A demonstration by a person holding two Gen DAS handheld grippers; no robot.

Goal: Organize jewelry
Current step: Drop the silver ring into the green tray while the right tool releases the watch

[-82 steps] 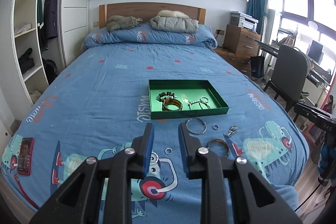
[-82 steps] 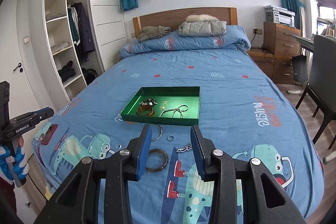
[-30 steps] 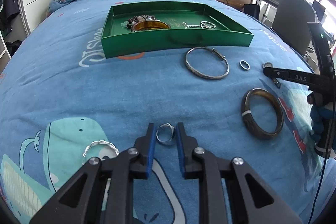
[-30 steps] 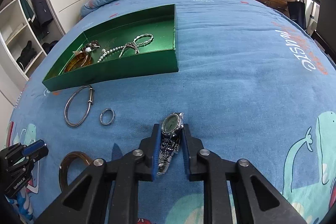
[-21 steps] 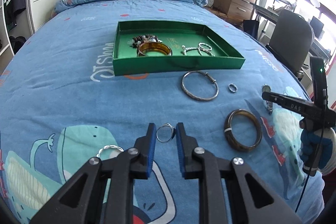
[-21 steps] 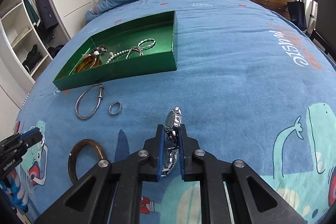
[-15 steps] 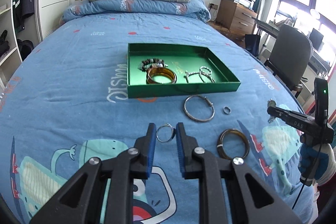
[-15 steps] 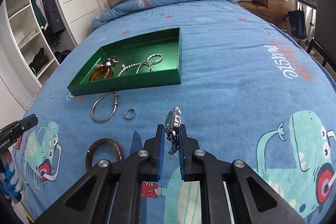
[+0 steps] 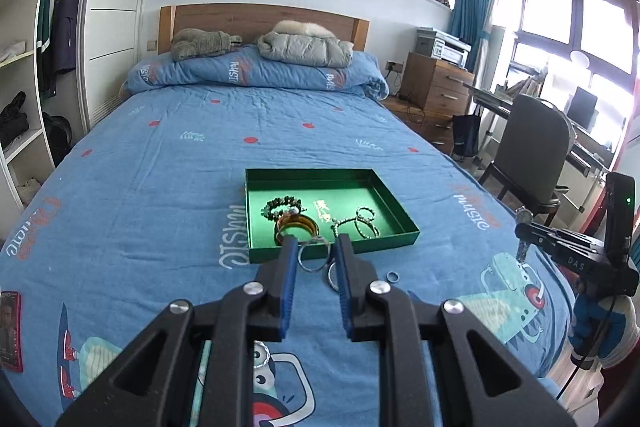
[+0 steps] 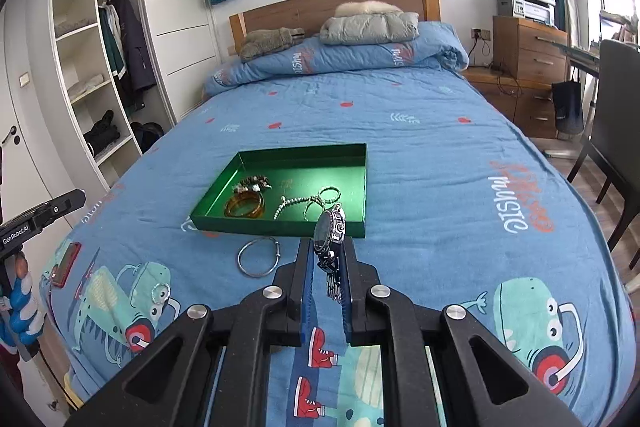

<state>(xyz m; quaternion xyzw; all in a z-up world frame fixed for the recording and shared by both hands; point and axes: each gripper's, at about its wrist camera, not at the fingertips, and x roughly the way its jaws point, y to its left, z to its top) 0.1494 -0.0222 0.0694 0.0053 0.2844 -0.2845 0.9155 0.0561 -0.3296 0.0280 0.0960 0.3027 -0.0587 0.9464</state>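
Holding a small silver ring (image 9: 315, 256) between its blue pads, the left gripper (image 9: 316, 259) is at the lower centre of its frame, above the blue bed (image 9: 160, 187). The right gripper (image 10: 326, 267) pinches a silver watch (image 10: 330, 227), whose dial stands up over the fingertips. The green tray (image 10: 280, 225) lies at mid frame with a bead bracelet, an amber bangle (image 10: 244, 205) and a chain inside. A silver bangle (image 10: 258, 261) lies on the bed just before the tray.
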